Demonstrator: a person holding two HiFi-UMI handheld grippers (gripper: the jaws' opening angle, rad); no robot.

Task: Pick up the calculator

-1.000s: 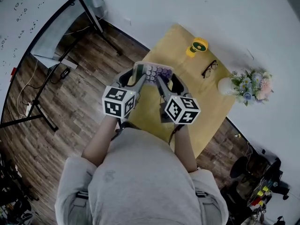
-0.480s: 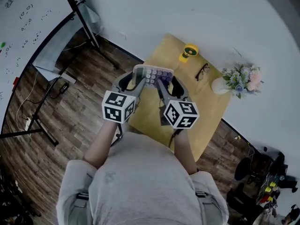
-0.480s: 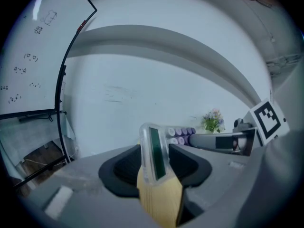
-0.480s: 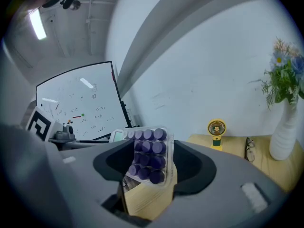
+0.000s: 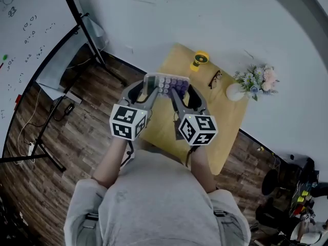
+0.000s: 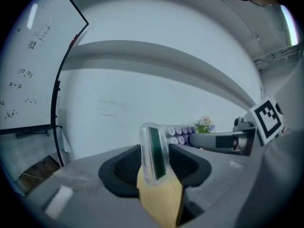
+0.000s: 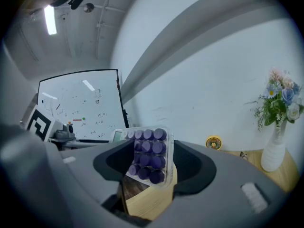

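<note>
Table (image 5: 225, 118): light wood, set against the far wall, on a dark plank floor (image 5: 77, 137). The calculator does not lie on it.
Person: stands at the near side of the table, both forearms stretched toward it, one tool in each hand.
Left gripper (image 5: 149, 87): clamped on the left end of the calculator. Its own view shows the green display edge pinched between the two dark pads.
Right gripper (image 5: 179, 88): its jaws have just been closing a little, with the calculator between them. They are now clamped on the right end, where the purple keys sit between the pads.
Calculator (image 5: 166, 82): held in the air between the two tools, keys up, over the near-left part of the table and clear of the wood.
Flower vase (image 5: 250, 83): far right of the table, well apart from the calculator.
Yellow fan (image 5: 199, 60): far edge of the table, untouched.
Glasses (image 5: 214, 79): between the fan and the vase.
Done: by the look of it, grasp and lift are both made, so the pick-up itself seems complete.
Left: probably only to keep both grips firm and the calculator level; no further goal is named.
</note>
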